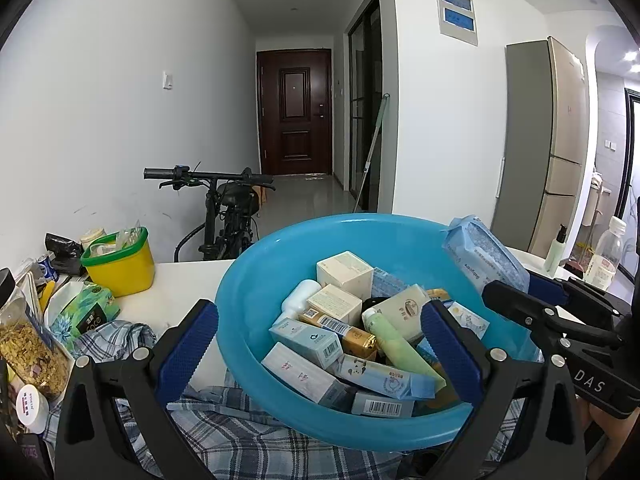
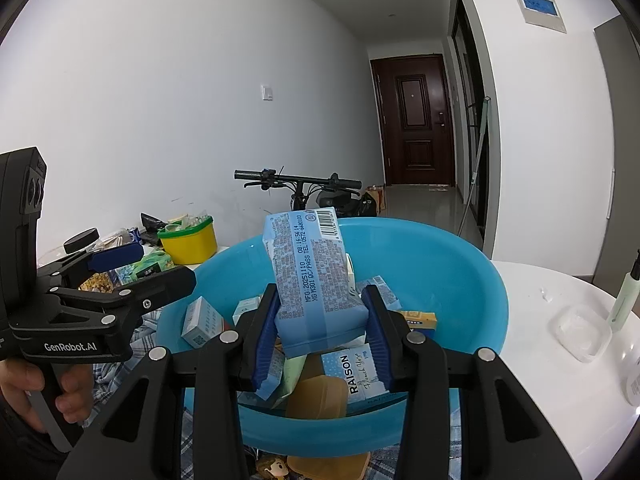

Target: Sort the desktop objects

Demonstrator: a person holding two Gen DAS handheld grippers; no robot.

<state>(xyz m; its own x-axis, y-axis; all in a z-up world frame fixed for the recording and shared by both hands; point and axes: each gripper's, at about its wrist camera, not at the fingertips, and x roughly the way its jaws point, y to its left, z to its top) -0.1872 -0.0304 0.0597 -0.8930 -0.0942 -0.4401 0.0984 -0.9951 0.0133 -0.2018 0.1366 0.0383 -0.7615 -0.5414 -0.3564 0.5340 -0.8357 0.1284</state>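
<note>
A blue plastic basin (image 1: pixel 256 280) (image 2: pixel 460 280) stands on the white table, filled with several small boxes and tubes. My right gripper (image 2: pixel 322 336) is shut on a pale blue printed soft pack (image 2: pixel 312 276) and holds it upright above the basin's contents. In the left wrist view the same pack (image 1: pixel 480 256) sticks up at the basin's right rim, with the right gripper (image 1: pixel 528 292) behind it. My left gripper (image 1: pixel 320 348) is open wide over the basin's near left side, nothing pressed between its blue pads (image 1: pixel 188 344). From the right wrist view the left gripper (image 2: pixel 148 272) sits left of the basin, held by a hand (image 2: pixel 24 380).
A plaid cloth (image 1: pixel 240 440) lies under the basin's near edge. At the left are a yellow tub with a green rim (image 1: pixel 120 268), a green tissue pack (image 1: pixel 88 308) and a jar (image 1: pixel 28 344). At the right are a pale green bottle (image 2: pixel 624 296) and a clear container (image 2: pixel 580 332). A bicycle (image 1: pixel 224 208) stands behind the table.
</note>
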